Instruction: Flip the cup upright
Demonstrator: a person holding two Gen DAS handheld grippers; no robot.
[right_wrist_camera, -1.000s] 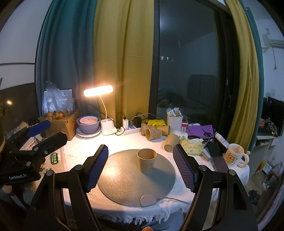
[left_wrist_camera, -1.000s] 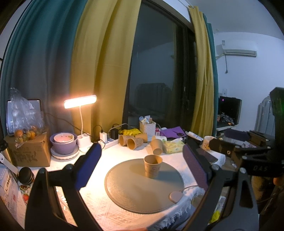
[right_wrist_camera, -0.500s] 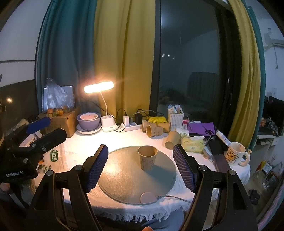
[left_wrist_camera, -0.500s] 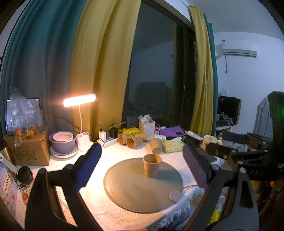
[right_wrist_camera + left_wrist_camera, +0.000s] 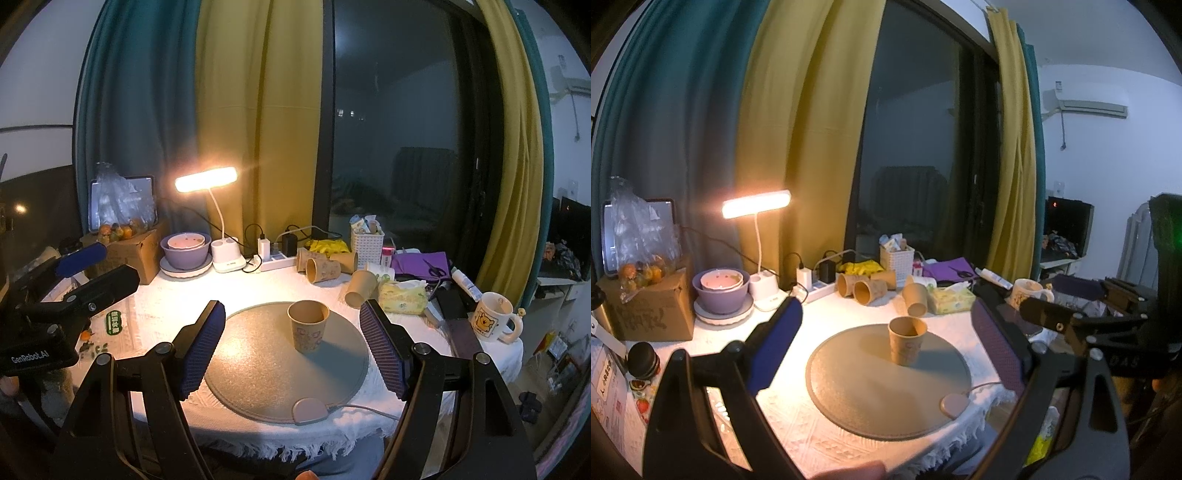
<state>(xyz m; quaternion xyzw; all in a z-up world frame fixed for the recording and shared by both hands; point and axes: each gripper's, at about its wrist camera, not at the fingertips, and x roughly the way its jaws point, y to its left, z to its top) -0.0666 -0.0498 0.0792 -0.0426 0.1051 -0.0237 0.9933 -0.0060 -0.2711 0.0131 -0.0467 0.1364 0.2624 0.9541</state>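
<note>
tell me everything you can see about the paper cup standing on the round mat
The paper cup is tan kraft-looking paper with a faint pinkish print on its side and a rolled rim. It stands upright, mouth up, apparently empty, on the far half of the grey round mat. Nothing else touches it; both grippers hang open, well short of it. Its shadow falls right.

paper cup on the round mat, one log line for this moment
paper cup: upright on round mat | left gripper: open, empty | right gripper: open, empty
</note>
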